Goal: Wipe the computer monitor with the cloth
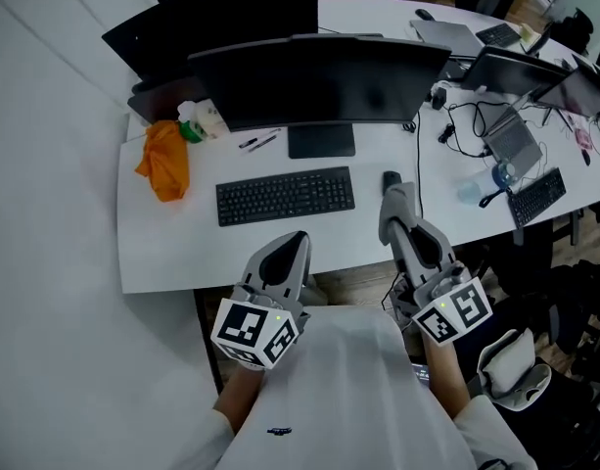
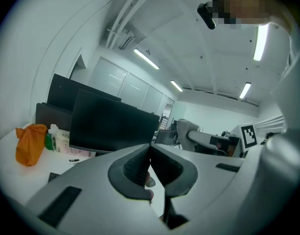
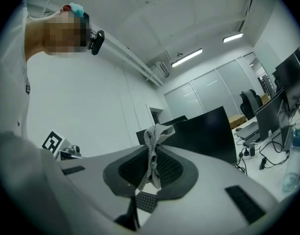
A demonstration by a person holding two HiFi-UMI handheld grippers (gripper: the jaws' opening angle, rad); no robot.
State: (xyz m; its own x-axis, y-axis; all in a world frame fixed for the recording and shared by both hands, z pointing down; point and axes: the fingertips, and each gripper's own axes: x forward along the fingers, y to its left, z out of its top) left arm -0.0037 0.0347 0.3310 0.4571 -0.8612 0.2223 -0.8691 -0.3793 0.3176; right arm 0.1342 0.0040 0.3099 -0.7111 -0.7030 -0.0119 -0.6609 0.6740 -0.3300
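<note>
R gripper [image 3: 151, 148] clamped on grey cloth [image 3: 158, 130]; L gripper [image 2: 150, 148] jaws together.

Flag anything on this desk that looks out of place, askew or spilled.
Nothing is spilled or damaged. The orange crumpled bundle slumps at the left end of the desk, two pens lie loose by the stand of the monitor, and cables tangle to its right.

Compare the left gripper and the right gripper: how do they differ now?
The right gripper is shut on a grey cloth; the left gripper is shut on nothing. In the head view, the right gripper reaches farther over the desk than the left gripper. Both have their jaws together.
</note>
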